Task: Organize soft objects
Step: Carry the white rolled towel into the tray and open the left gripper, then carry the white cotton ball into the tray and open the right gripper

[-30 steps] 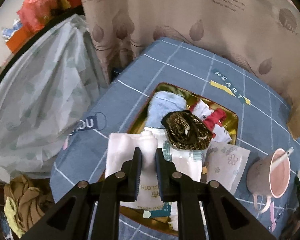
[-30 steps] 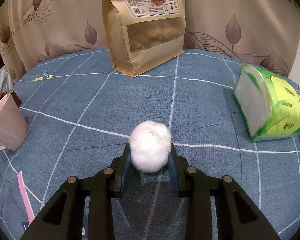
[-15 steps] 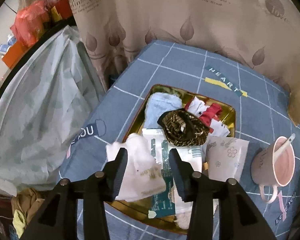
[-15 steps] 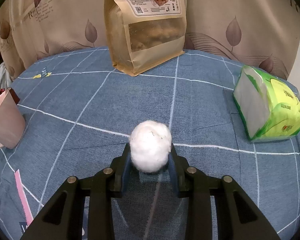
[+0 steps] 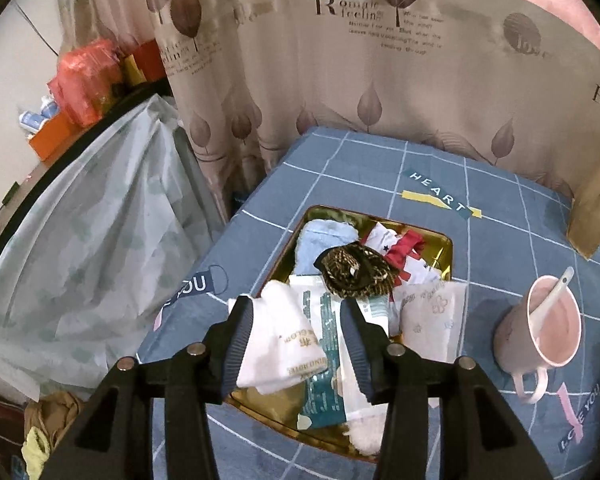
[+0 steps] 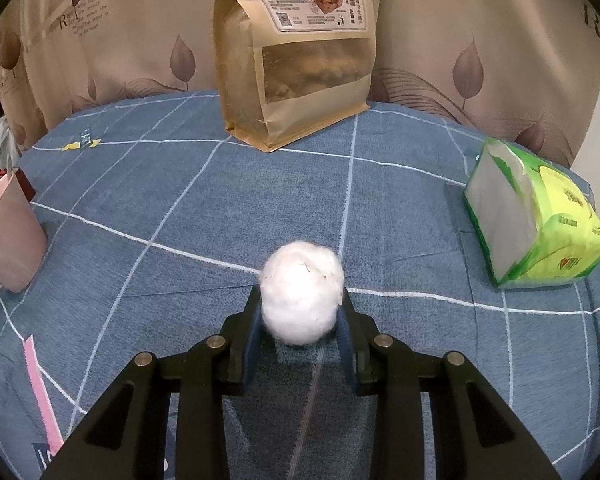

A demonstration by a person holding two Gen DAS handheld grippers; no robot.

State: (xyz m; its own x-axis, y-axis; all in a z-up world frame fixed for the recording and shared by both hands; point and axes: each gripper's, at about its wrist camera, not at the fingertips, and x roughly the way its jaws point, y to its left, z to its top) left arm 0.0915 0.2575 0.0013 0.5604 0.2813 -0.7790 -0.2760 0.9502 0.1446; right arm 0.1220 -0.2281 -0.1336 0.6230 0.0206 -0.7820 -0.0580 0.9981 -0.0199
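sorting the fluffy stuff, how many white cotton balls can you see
1: a white cotton ball clamped in the right hand-held gripper above the blue cloth. A white tuft at the gold tray's near edge may be another; the pile could hide more.

The left wrist camera looks steeply down onto the tray (image 5: 446, 240); the right looks low across the table; both show the pink cup (image 5: 540, 328).

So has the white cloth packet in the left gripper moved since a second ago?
Yes. The left gripper has opened and the white cloth packet now lies on the near left corner of the gold tray.
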